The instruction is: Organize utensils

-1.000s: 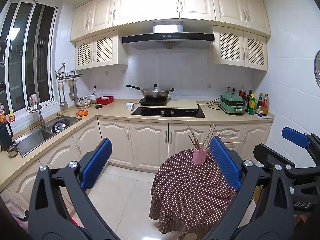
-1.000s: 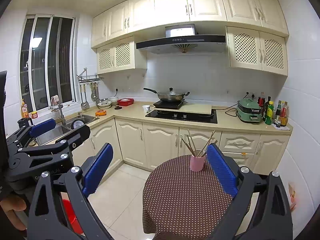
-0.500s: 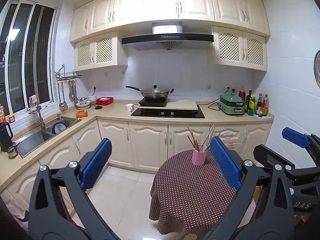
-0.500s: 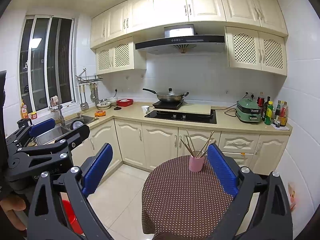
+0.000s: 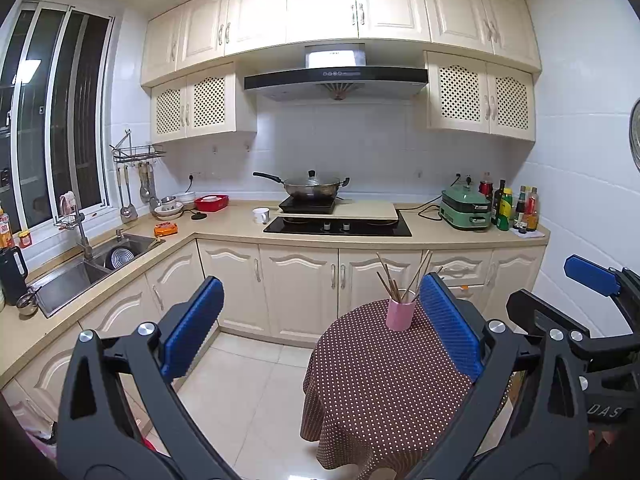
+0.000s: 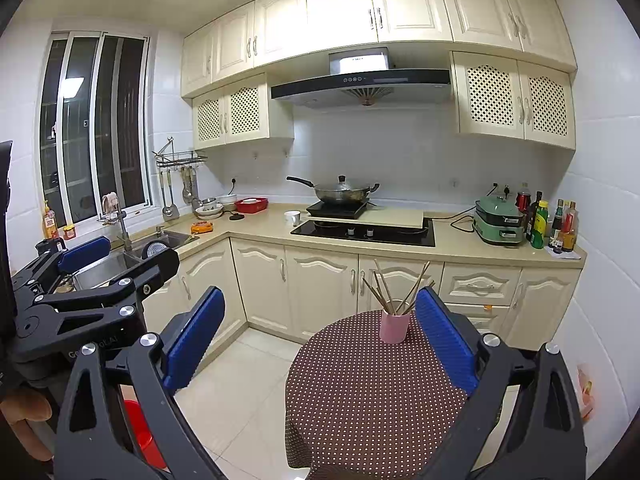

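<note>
You stand in a cream-cabinet kitchen, counter (image 5: 224, 232) running along the back wall. Before you, a round table (image 5: 380, 380) under dotted brown cloth carries a pink cup (image 5: 400, 314) of chopsticks (image 5: 386, 280) near its far edge. Your left gripper (image 5: 320, 336) and right gripper (image 6: 316, 340) both gape wide, empty.

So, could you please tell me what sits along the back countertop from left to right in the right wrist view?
Red tray → white cup → wok on its hob → green cooker → bottles.
</note>
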Available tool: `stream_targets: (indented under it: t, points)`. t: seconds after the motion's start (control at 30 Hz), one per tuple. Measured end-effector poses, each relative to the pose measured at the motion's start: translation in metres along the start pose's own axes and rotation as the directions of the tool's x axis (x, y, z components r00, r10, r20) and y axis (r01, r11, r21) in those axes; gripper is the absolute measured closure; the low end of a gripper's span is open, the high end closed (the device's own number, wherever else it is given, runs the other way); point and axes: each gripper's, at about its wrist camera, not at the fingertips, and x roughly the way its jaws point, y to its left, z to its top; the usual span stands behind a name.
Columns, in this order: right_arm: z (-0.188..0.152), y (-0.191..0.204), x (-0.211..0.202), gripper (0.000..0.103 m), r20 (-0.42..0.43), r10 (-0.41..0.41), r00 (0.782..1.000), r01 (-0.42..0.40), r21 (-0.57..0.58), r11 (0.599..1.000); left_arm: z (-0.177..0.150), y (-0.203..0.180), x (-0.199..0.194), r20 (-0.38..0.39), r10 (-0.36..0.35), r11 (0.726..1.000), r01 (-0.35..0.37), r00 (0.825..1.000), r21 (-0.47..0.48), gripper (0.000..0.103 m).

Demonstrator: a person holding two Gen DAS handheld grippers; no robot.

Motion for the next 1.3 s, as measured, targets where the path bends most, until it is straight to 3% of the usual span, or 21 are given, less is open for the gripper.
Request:
stream_targets:
  t: [1.3]
  points:
    - [-0.0015, 0.0035, 0.0080, 0.010, -0.009, -0.005, 1.000, 0.005, 0.003, 1.000, 0.0015, 0.0053, 0.0071, 0.002, 0.008, 1.000, -0.008, 1.000, 0.011, 0.006]
